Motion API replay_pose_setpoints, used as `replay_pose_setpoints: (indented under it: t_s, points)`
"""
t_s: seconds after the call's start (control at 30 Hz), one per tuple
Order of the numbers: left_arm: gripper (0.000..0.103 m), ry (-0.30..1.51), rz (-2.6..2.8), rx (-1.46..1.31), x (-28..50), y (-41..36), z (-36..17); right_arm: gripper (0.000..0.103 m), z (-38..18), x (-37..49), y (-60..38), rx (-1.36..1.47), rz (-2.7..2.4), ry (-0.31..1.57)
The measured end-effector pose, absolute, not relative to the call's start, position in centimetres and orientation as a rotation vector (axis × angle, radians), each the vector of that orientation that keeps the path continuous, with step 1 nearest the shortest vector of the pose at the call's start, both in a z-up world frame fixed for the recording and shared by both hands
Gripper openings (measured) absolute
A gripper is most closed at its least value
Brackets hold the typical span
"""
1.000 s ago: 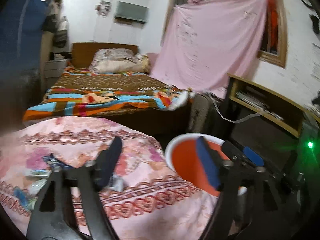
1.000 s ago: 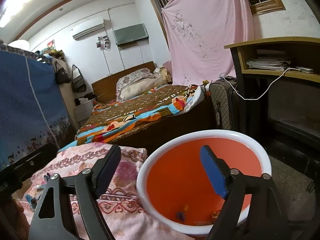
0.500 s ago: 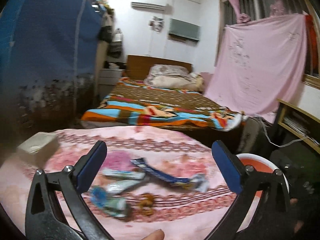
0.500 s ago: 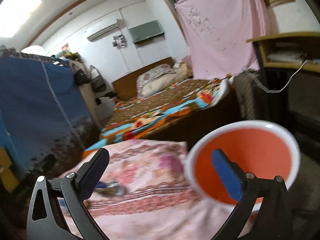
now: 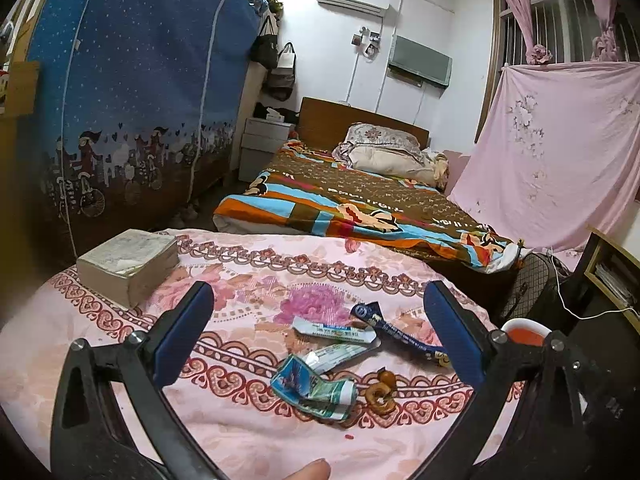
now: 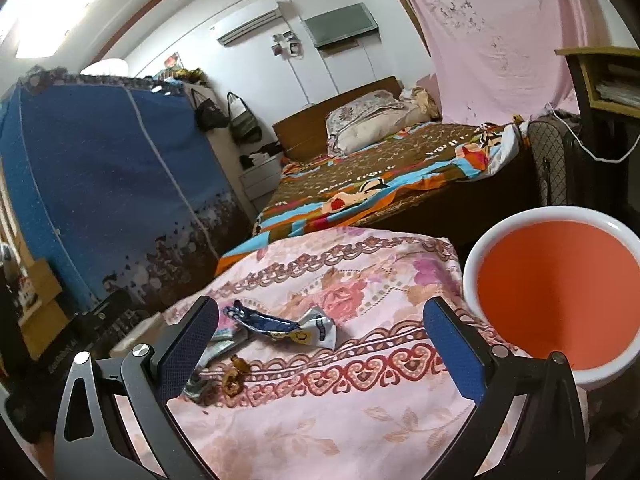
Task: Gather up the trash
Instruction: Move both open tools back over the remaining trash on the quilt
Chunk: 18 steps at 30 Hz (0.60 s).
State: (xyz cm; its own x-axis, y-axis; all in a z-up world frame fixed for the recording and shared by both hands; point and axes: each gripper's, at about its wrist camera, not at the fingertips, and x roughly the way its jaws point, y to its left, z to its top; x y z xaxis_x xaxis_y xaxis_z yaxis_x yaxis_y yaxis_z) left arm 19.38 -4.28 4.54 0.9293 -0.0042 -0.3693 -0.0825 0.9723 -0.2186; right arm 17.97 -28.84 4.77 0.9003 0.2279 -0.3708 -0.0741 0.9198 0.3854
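While both tools hang above the pink flowered cloth [image 5: 248, 268], the left gripper [image 5: 318, 336] has its two blue-padded fingers spread wide with nothing between them, and the right gripper [image 6: 320, 344] is spread wide in the same way and also carries nothing. On the cloth I count four wrappers lying close together. A dark blue strip wrapper [image 5: 396, 334] lies with its long axis slanting from the far left toward the near right; in the right wrist view its end shows a yellow smiling face. A pale wrapper with a green and blue band [image 5: 334, 330] lies almost crosswise, just beside the blue strip. A silver wrapper [image 5: 340, 354] lies below it, its long axis tilted, and touches it at the right end. A crumpled blue-green wrapper [image 5: 312, 388] is nearest to the left gripper and has no clear long axis. Just beside it on the right lie two small brown dried scraps [image 5: 382, 392], touching each other. One red bin with a white rim [image 6: 556, 292] stands at the right edge of the cloth, near the right gripper. One thick old book [image 5: 128, 264] lies at the far left of the cloth, well apart from the wrappers.
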Motion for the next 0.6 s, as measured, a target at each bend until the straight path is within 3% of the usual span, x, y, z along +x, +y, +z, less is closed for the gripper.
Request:
replay_pose_setpoints:
  t_s: [0.6]
  points:
    - [0.091,0.352,0.049,-0.191,16.7,-3.0,4.4,0.103,7.7,16.0,-28.9,0.313,0.177,0.319]
